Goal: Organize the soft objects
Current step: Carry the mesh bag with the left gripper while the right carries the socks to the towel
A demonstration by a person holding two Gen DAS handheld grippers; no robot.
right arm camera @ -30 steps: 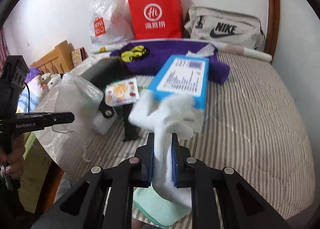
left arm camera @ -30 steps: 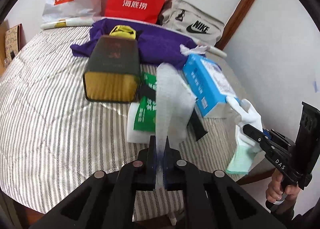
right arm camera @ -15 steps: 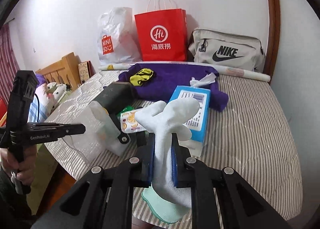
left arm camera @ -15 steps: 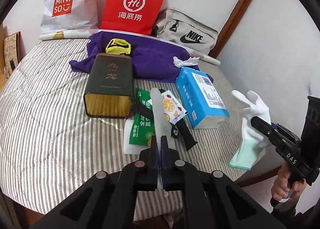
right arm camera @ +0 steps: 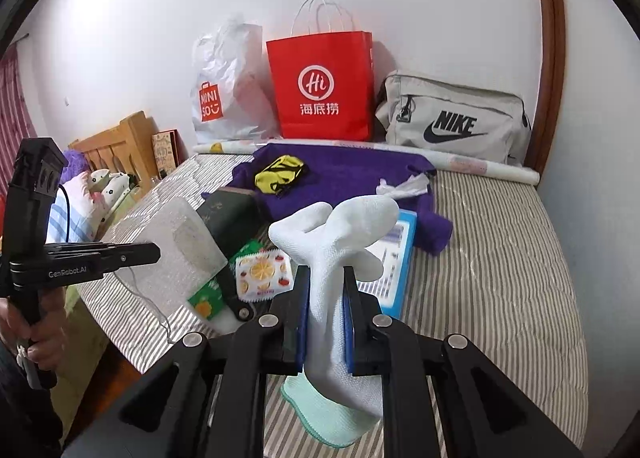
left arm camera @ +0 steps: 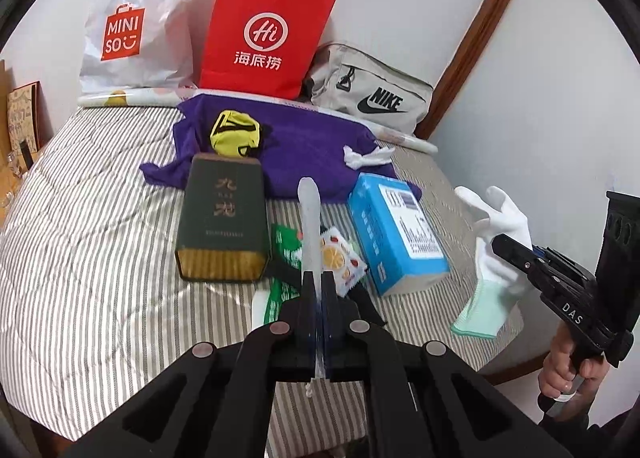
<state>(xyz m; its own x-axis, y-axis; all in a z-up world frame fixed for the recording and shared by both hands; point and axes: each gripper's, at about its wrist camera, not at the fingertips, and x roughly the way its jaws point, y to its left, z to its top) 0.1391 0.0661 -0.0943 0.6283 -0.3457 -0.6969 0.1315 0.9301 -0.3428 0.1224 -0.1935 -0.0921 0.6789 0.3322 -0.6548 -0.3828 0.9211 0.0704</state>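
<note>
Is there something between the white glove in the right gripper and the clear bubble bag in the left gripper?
Nothing visible does. The white glove, clamped in the right gripper, and the clear bubble bag, pinched by the left gripper, hang apart above the striped bed.

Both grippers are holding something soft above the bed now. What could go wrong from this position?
1. The left gripper pinches the clear bubble-wrap bag only at one thin edge, so it may slip out.
2. The white glove in the right gripper is gripped mid-body; its green cuff hangs loose and could snag.
3. The bag's dangling string may catch the snack packets below.
</note>
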